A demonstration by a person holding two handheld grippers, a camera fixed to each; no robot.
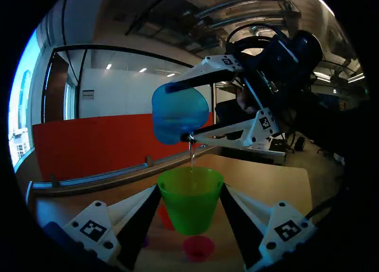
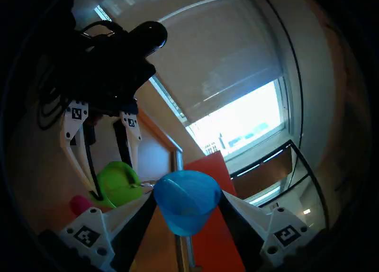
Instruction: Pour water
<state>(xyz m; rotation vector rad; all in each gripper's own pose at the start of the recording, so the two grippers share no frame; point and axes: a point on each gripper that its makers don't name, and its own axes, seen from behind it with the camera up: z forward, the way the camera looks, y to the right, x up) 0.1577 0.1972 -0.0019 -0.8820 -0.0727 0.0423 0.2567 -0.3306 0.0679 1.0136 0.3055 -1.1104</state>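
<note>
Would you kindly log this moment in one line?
pouring; right gripper shut on tilted blue cup; left gripper shut on green cup; water stream falling

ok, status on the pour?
Left tool shut on green cup, upright. Right tool shut on blue cup, tipped; water streaming into green cup. Pink cup on table below, clear of the pour.
</note>
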